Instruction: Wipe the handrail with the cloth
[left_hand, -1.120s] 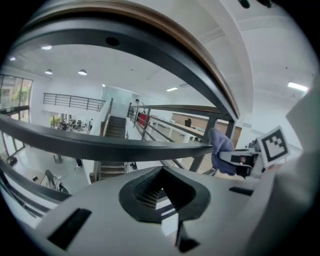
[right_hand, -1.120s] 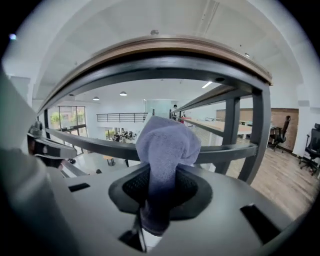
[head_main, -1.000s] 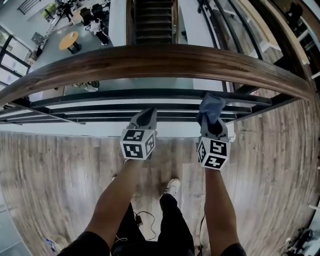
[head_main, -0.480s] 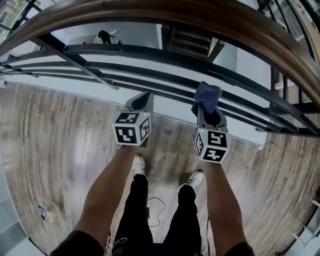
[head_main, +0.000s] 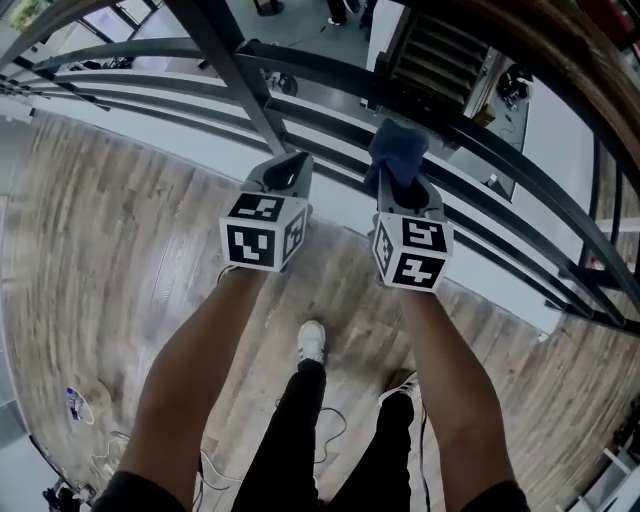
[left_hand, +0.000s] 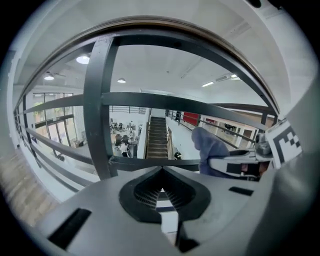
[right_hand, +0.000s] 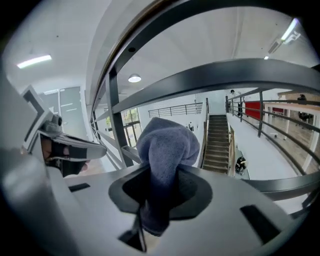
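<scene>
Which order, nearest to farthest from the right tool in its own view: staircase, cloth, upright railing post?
1. Cloth, clamped in the right tool.
2. Upright railing post, left, beyond it.
3. Staircase, right of centre, far off.

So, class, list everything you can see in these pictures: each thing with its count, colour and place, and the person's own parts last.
Handrail: one, brown wood, curving across the top right.
Railing bars: several, dark grey metal, below the handrail.
Floor: one, grey-brown wood planks, underfoot.
Staircase: one, dark, on the level below, beyond the railing.
Cable: one, thin, on the floor between the feet.
Cloth: one, blue, bunched, sticking out of the right gripper.
Shoe: one clearly seen, white, on the floor.
Forearms: two, bare, lower half.
Left gripper: grey, jaws together, empty.
Right gripper: grey, jaws shut on the cloth.
</scene>
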